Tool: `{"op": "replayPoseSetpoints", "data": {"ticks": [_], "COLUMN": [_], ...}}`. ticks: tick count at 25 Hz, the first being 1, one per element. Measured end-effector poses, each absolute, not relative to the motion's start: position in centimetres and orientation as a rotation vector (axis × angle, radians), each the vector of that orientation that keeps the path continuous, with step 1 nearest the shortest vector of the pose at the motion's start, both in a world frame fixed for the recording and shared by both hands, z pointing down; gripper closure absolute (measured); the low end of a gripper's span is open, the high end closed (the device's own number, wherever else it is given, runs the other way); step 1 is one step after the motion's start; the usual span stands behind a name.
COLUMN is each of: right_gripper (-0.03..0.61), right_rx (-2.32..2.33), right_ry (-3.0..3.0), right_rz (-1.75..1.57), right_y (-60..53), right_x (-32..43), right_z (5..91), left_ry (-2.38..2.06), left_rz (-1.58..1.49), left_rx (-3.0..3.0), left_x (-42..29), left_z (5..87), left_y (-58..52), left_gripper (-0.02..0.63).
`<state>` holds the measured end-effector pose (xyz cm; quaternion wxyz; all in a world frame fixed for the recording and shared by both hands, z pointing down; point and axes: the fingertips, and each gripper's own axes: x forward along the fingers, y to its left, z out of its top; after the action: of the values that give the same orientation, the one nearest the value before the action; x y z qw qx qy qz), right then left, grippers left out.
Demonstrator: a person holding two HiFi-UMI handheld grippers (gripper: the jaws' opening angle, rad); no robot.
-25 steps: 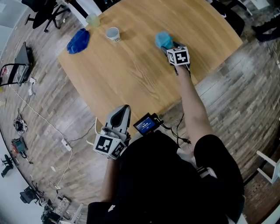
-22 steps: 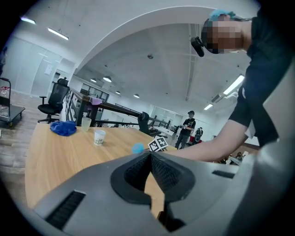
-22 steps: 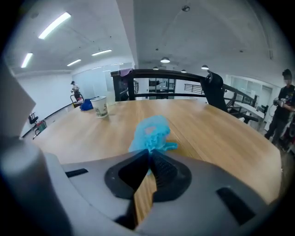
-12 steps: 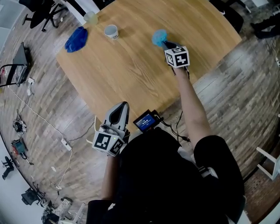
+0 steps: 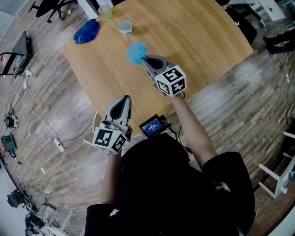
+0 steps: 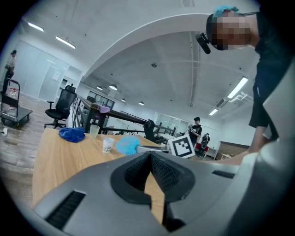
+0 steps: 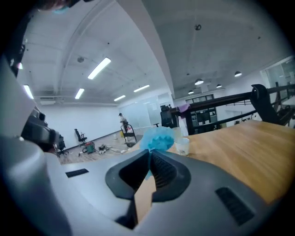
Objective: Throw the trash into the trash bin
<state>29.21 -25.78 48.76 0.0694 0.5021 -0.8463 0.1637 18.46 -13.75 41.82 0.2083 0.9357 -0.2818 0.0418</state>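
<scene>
My right gripper (image 5: 144,60) is shut on a crumpled light-blue wad of trash (image 5: 136,52), held in the air above the round wooden table (image 5: 193,32). In the right gripper view the wad (image 7: 158,138) sticks out past the closed jaw tips. The left gripper view shows the same wad (image 6: 127,145) beside the right gripper's marker cube. My left gripper (image 5: 121,102) hangs at the table's near edge, shut, with nothing in it. No trash bin shows in any view.
A dark-blue crumpled cloth (image 5: 86,32), a white paper cup (image 5: 125,27) and a clear plastic cup (image 5: 104,11) sit at the table's far left. Cables lie on the wooden floor (image 5: 37,115) to the left. Office chairs stand beyond the table.
My right gripper closed on the light-blue wad, lifted it off the table and carried it left and nearer. The left gripper shifted slightly.
</scene>
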Motion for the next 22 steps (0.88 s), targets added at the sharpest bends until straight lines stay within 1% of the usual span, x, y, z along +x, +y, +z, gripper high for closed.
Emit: {"op": "replayPoseSetpoints", "data": {"ticks": [3, 7, 10, 17, 22], "right_gripper": [0.577, 0.577, 0.578, 0.577, 0.577], "right_rx": [1.492, 1.478, 1.466, 1.269, 1.034], "right_ry": [-2.678, -2.769, -2.771, -2.815, -2.856], "right_rz": [0.451, 0.252, 0.146, 0.168, 0.277], "right_y": [-22.7, -18.4, -16.6, -16.7, -15.7], "right_x": [25.5, 22.3, 20.3, 14.1, 5.4], "right_z": [44.6, 38.3, 35.9, 36.7, 40.3], "left_ry": [-0.847, -0.943, -0.985, -1.116, -1.278], "left_rz": [0.090, 0.049, 0.018, -0.042, -0.071], "left_rx": [2.586, 2.559, 2.556, 2.490, 2.362], "left_x": [15.9, 13.0, 10.9, 5.1, -2.8], "left_z": [41.7, 41.6, 41.3, 41.4, 43.8], "left_y": [-13.7, -13.6, -13.5, -13.4, -11.1], "left_gripper": [0.615, 0.615, 0.615, 0.615, 0.615]}}
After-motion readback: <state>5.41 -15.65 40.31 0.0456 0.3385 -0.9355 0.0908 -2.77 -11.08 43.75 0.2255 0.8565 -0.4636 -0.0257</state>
